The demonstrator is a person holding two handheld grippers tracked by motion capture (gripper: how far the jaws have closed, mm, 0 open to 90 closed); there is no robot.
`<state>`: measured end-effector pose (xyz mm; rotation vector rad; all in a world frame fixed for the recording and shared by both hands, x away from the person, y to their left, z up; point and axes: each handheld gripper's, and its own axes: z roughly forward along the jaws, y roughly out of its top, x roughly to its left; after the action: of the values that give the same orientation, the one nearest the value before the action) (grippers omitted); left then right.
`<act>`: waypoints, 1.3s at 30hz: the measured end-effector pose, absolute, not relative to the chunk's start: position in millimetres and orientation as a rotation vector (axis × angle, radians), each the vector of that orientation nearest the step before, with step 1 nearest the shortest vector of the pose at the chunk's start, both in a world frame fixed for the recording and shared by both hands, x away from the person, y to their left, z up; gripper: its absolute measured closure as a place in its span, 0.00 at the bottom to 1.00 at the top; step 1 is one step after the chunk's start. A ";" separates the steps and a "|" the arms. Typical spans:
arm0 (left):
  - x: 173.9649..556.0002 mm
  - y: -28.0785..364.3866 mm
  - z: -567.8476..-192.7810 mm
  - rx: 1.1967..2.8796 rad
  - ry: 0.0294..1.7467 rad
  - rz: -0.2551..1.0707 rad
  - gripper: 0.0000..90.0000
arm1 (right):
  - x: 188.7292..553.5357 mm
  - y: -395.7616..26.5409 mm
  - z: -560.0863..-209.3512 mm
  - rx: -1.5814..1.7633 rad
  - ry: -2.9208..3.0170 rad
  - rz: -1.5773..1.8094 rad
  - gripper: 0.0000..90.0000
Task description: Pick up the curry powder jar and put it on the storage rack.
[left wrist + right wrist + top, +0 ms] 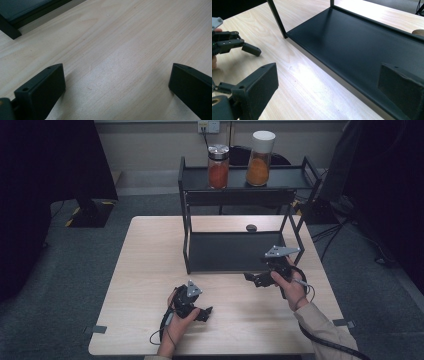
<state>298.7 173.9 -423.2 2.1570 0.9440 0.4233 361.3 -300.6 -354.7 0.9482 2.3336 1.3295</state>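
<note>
Rack [235,251] stands just beyond the right claw [251,278]; both it and left claw [206,312] gape empty.

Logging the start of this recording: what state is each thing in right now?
Left gripper: open, empty, low over the table.
Right gripper: open, empty, at the rack's lower shelf.
Silver-lidded jar: upright, lid on, top shelf.
White-lidded jar: upright, lid on, top shelf.
Lower shelf: bare.
</note>
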 end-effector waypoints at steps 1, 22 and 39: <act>298.7 173.9 -423.2 2.157 0.944 0.424 0.00 | 360.7 -301.8 -355.9 0.949 2.334 1.334 0.03; 298.7 174.0 -423.2 2.157 0.944 0.424 0.00 | 346.2 -320.7 -374.0 0.968 2.345 1.330 0.03; 298.7 173.9 -423.2 2.156 0.944 0.423 0.00 | 335.5 -340.9 -388.8 0.978 2.362 1.317 0.03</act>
<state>298.7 173.9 -423.2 2.1565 0.9442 0.4232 335.5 -340.9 -388.8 0.9776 2.3616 1.3169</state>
